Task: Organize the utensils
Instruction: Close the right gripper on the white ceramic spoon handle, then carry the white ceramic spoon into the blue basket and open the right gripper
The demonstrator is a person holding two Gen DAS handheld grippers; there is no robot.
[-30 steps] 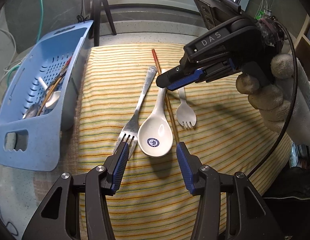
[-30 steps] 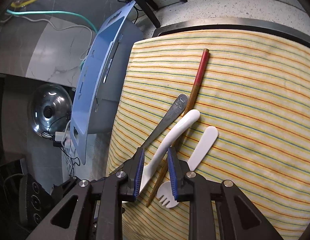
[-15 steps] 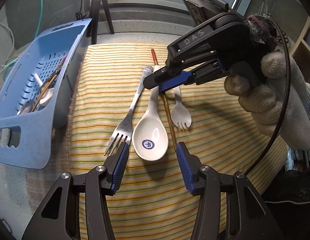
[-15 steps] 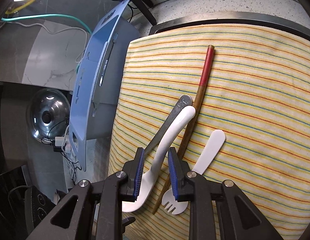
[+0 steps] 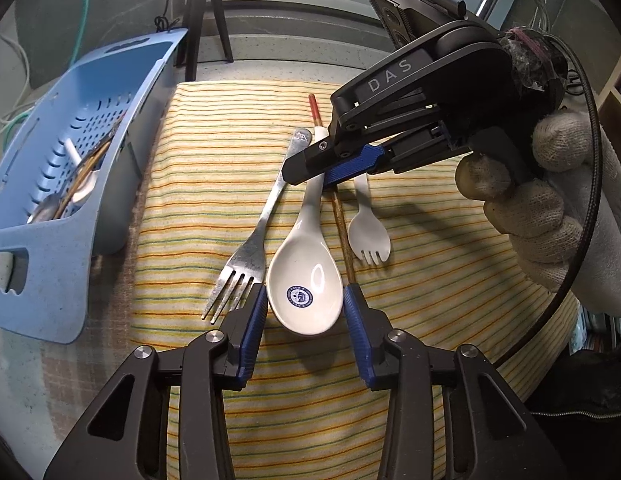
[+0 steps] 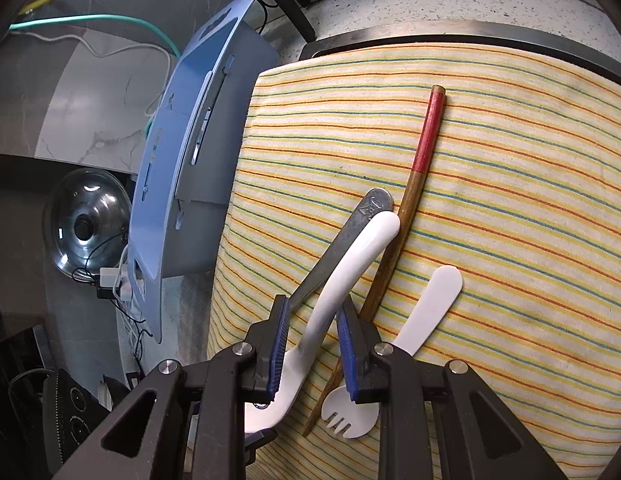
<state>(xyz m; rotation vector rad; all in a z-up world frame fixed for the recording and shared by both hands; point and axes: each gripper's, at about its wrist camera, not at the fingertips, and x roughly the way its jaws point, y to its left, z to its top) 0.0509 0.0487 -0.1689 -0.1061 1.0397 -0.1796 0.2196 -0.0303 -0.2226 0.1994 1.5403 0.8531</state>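
A white ceramic spoon (image 5: 306,280) lies on the striped cloth (image 5: 214,168), between a metal fork (image 5: 254,240) and a wooden chopstick with a red end (image 5: 342,224). A white plastic spork (image 5: 368,232) lies to the right. My left gripper (image 5: 304,312) is open, its fingers either side of the spoon's bowl. My right gripper (image 6: 312,320) is open with its fingers astride the spoon's handle (image 6: 346,264); it also shows in the left wrist view (image 5: 310,168). In the right wrist view the fork (image 6: 350,228), chopstick (image 6: 418,184) and spork (image 6: 422,312) lie around it.
A blue perforated basket (image 5: 62,184) holding several utensils stands left of the cloth, also seen edge-on in the right wrist view (image 6: 182,168). A tripod (image 5: 202,12) stands behind it. A steel pot lid (image 6: 86,224) lies beyond the counter edge.
My right gripper has moved down along the spoon's handle, which now sits between its fingers. My left gripper has closed in on the spoon's bowl.
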